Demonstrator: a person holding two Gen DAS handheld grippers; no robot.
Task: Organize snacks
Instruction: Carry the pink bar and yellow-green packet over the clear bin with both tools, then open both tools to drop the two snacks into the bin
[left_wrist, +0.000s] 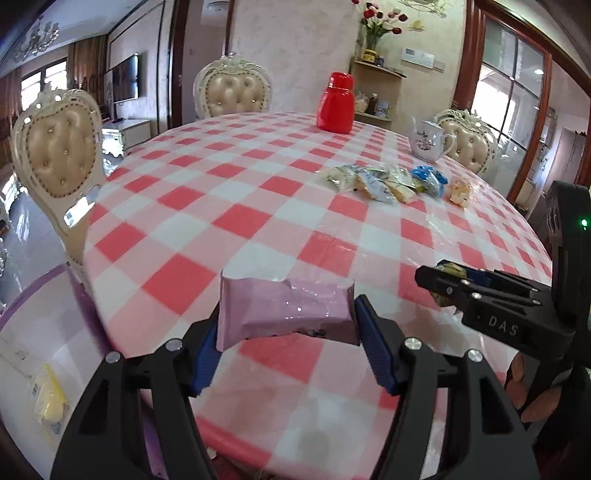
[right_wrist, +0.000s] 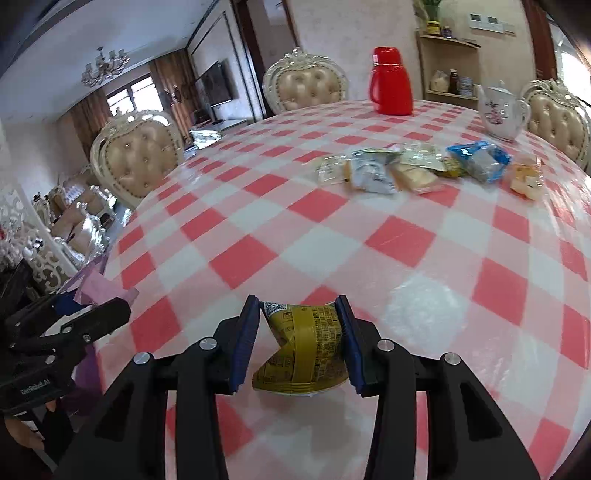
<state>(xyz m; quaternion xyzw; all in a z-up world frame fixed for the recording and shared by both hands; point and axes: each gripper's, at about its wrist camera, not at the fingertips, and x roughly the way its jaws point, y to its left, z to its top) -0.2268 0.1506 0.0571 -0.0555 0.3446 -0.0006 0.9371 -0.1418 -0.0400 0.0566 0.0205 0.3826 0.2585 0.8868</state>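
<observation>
My left gripper (left_wrist: 286, 314) is shut on a pink snack packet (left_wrist: 284, 308), pressed between its blue pads above the near part of the checked table (left_wrist: 221, 192). My right gripper (right_wrist: 301, 336) is shut on an olive-yellow snack packet (right_wrist: 306, 347), held crosswise over the cloth. In the left wrist view the right gripper (left_wrist: 439, 284) shows at the right edge with its packet. In the right wrist view the left gripper (right_wrist: 88, 310) shows at the left edge with the pink packet (right_wrist: 101, 290). A row of several wrapped snacks (left_wrist: 388, 182) (right_wrist: 417, 170) lies toward the far right of the table.
A red thermos (left_wrist: 336, 103) (right_wrist: 391, 81) stands at the table's far side, a white teapot (left_wrist: 428, 142) (right_wrist: 498, 110) to its right. Tufted cream chairs (left_wrist: 55, 158) (right_wrist: 138, 158) ring the table. A yellow packet (left_wrist: 50, 398) lies on the floor at left.
</observation>
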